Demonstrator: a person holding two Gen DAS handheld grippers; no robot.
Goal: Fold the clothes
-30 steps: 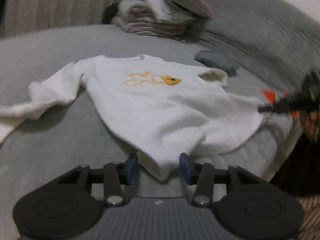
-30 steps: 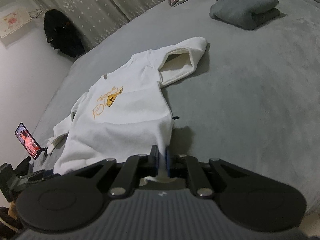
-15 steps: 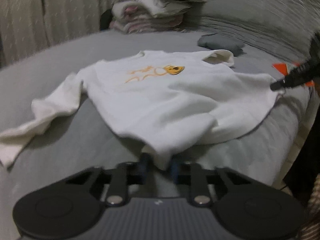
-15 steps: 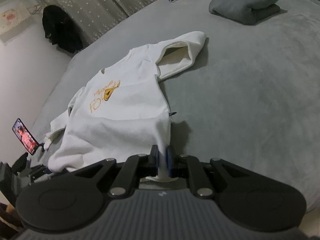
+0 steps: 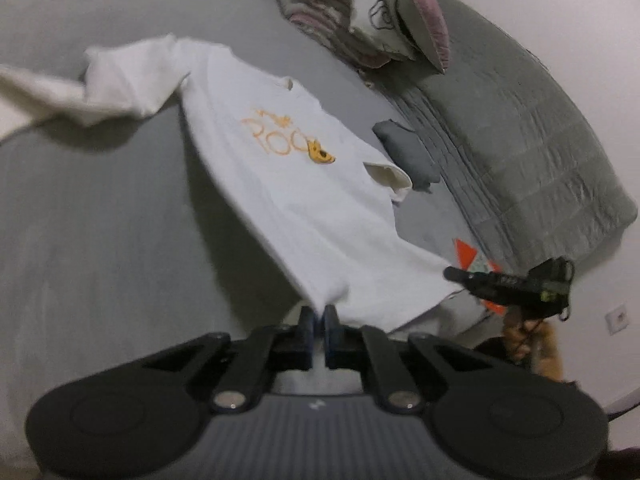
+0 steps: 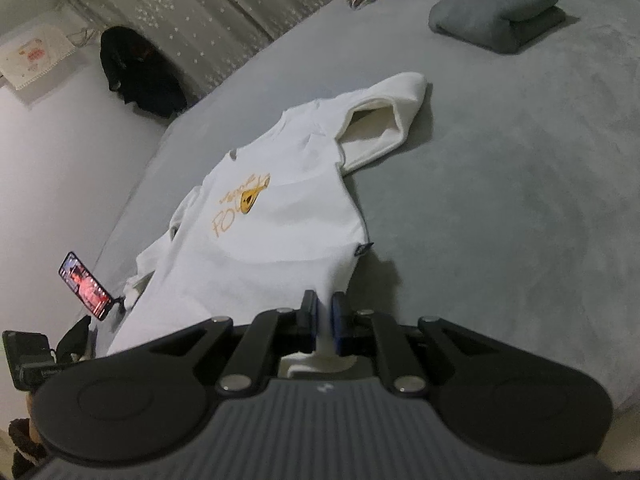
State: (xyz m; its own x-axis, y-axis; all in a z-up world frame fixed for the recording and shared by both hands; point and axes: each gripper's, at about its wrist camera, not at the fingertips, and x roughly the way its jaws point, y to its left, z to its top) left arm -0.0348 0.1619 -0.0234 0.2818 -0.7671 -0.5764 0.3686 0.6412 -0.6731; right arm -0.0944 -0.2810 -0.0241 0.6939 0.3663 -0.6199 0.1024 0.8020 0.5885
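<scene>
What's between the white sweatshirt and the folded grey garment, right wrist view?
Bare grey bedspread only, between the sweatshirt and the grey garment.

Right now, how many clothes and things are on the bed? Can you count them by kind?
White sweatshirt: 1
Folded grey garment: 1
Pile of pink and white bedding: 1
Grey quilt: 1
Total: 4

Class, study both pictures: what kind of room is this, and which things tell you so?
Most likely a bedroom: a wide grey plush bedspread bears a white printed sweatshirt, a folded grey garment lies further back, and star-patterned curtains hang behind.
</scene>
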